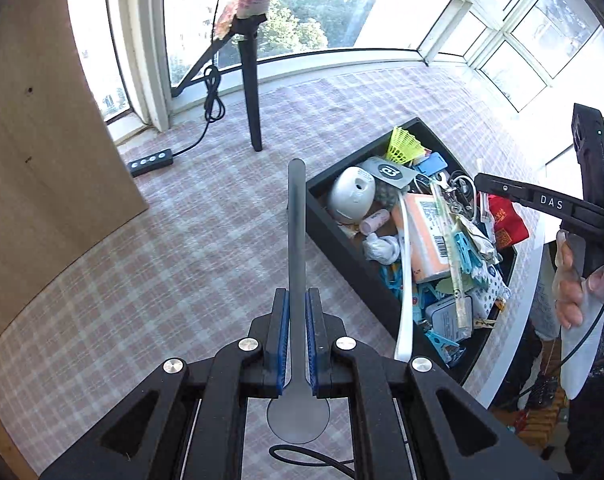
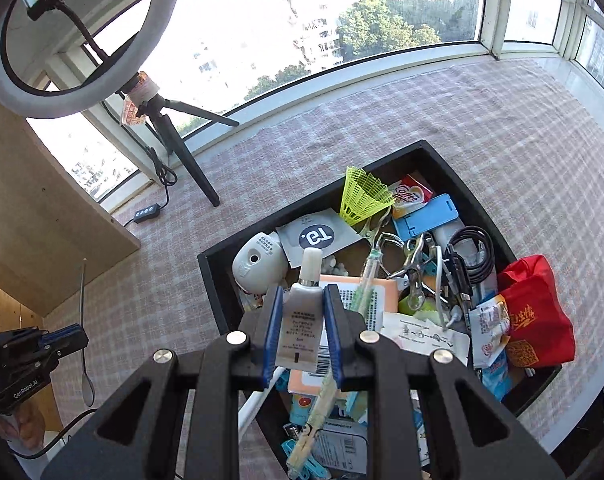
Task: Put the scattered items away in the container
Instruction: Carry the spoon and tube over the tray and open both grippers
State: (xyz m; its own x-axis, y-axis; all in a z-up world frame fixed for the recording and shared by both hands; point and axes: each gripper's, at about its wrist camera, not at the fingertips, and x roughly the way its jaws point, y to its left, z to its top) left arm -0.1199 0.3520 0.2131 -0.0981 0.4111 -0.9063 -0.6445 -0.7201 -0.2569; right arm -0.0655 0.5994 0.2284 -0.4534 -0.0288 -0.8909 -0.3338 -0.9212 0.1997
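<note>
My left gripper (image 1: 297, 300) is shut on a grey metal spoon (image 1: 296, 216), handle pointing forward, held above the checked tablecloth left of the black container (image 1: 341, 236). My right gripper (image 2: 302, 300) is shut on a small grey-and-white tube (image 2: 303, 308) and holds it over the container's (image 2: 218, 296) near left part. The container is full of small items: a yellow shuttlecock (image 2: 361, 194), a white sharpener (image 2: 258, 264), a red pouch (image 2: 537, 312). The left gripper with the spoon shows at the left in the right wrist view (image 2: 62, 338).
A ring light on a black tripod (image 2: 182, 152) stands at the back left, its cable and remote (image 2: 148, 213) lying on the cloth. A wooden board (image 1: 42, 160) stands at the left. Windows run behind the table. The table's edge (image 1: 513, 340) is just right of the container.
</note>
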